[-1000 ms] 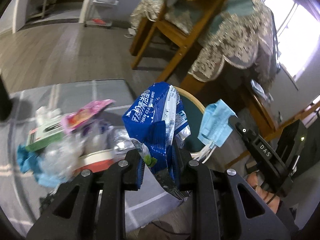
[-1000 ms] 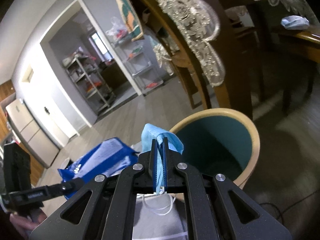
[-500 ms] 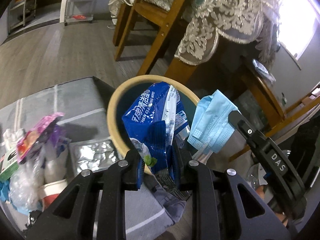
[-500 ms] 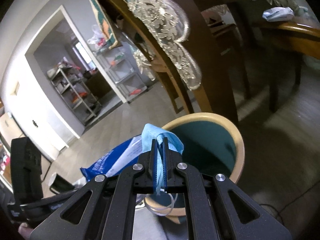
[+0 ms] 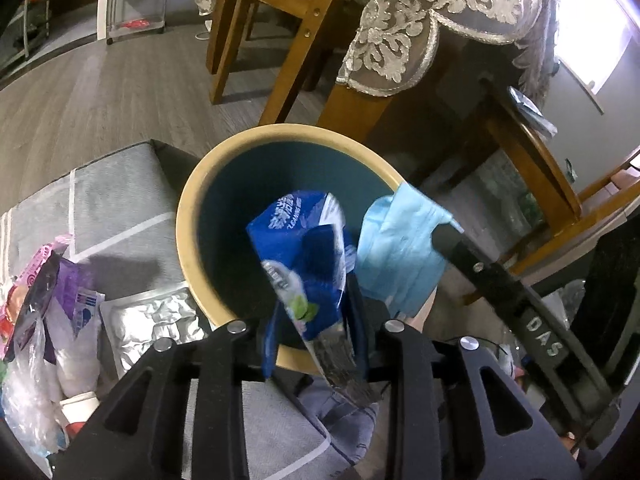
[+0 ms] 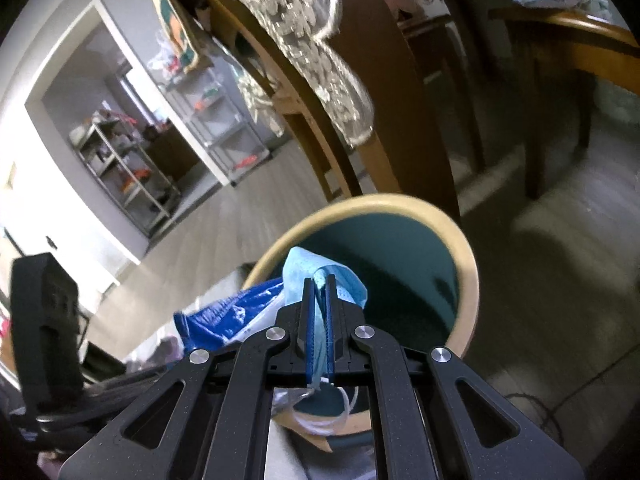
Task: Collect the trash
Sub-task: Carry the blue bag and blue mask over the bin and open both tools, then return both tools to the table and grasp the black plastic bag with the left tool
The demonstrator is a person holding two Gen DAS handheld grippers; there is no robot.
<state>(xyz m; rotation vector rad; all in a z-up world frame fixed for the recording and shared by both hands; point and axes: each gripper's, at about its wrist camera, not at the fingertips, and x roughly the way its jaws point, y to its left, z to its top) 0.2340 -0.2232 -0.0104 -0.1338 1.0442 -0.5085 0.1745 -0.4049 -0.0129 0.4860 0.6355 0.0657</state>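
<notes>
Over the tan-rimmed teal bin [image 5: 188,216]: left gripper [image 5: 312,316], jaws parting around a blue wipes packet [image 5: 298,248] hanging between the pads, upper end inside the bin's mouth. Right gripper [image 6: 318,292], clamped tight on a pale blue face mask [image 6: 304,268], ear loops dangling below, at the bin's near rim. More wrappers heaped on the grey cushion [image 5: 116,208] beside the bin.

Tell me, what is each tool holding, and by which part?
Right tool: shut on blue face mask, pinched at its folded middle. Left tool: opening, blue wipes packet slipping between its jaws over the bin.
</notes>
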